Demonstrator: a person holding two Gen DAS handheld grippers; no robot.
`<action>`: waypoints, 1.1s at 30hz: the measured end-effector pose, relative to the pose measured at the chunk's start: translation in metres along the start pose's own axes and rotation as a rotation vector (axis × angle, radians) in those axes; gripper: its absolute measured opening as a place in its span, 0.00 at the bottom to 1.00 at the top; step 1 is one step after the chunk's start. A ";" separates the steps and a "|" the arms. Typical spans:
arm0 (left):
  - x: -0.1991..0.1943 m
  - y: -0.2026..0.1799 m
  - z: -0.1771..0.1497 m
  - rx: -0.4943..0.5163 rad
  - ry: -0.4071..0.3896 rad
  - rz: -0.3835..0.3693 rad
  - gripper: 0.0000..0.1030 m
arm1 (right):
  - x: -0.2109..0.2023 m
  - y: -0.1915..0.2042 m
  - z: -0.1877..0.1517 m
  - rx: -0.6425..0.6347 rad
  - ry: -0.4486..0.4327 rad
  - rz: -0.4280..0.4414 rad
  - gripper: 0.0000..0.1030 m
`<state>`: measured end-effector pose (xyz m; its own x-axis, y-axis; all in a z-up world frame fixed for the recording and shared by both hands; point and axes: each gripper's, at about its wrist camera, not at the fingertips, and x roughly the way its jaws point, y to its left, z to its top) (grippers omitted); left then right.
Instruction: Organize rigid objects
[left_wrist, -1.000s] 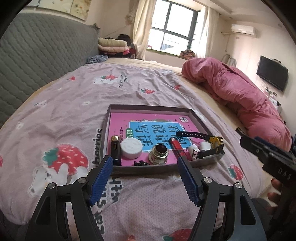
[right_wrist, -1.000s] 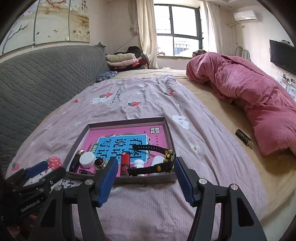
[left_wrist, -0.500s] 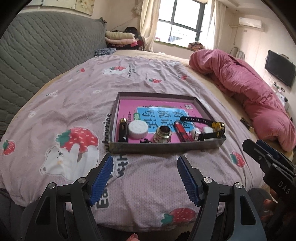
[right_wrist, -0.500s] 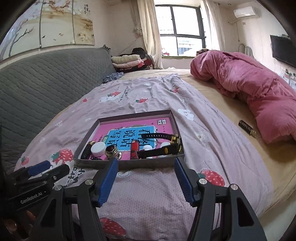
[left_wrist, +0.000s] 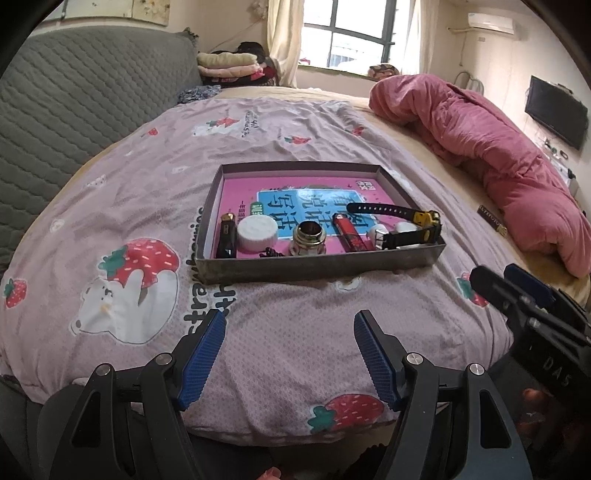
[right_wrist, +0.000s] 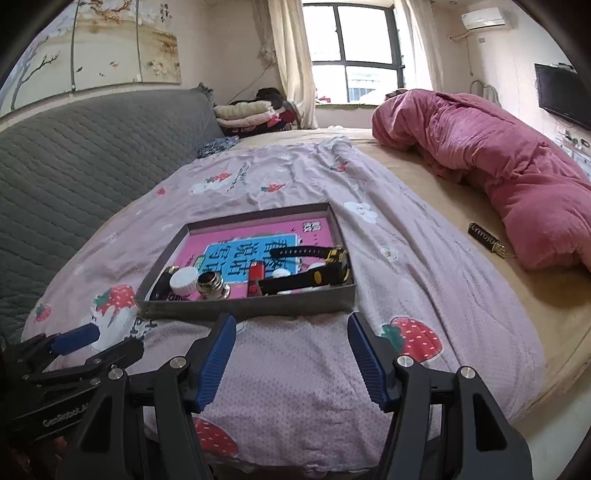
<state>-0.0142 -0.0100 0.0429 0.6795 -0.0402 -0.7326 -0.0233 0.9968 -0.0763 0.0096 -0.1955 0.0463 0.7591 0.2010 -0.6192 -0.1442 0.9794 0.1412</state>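
So the shallow grey box (left_wrist: 317, 271) sits on the strawberry-print bedsheet (left_wrist: 122, 206), with a pink and blue booklet (left_wrist: 295, 195) lining its bottom. All the small stuff is lined up along the near wall: from the left, a black lighter (left_wrist: 226, 240), a white ribbed cap (left_wrist: 257, 232), a metal screw fitting (left_wrist: 307, 240), a red lighter (left_wrist: 349, 236), then a black and yellow wristwatch (left_wrist: 406, 225) at the right end, its strap curling over a couple of small white bits.

Both grippers hang over the sheet on the near side of the box, touching nothing. Left gripper (left_wrist: 290, 354) has its blue pads spread wide, nothing between them. Right gripper (right_wrist: 291, 356) is the same, wide apart and empty.

Off to the right, a small dark patterned bar (right_wrist: 485, 240) lies just beside a bunched pink duvet (right_wrist: 498, 170).
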 end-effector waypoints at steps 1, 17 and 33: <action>0.004 0.001 -0.001 -0.001 0.001 0.004 0.71 | 0.004 0.001 -0.002 -0.009 0.008 -0.003 0.60; 0.048 0.016 -0.003 -0.042 0.056 0.029 0.71 | 0.039 0.021 -0.016 -0.074 0.091 0.032 0.60; 0.055 0.013 -0.003 -0.026 0.067 0.033 0.71 | 0.046 0.017 -0.016 -0.069 0.098 0.014 0.60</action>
<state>0.0204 0.0008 -0.0008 0.6271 -0.0129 -0.7788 -0.0641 0.9956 -0.0681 0.0319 -0.1691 0.0083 0.6915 0.2126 -0.6904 -0.2007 0.9746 0.0991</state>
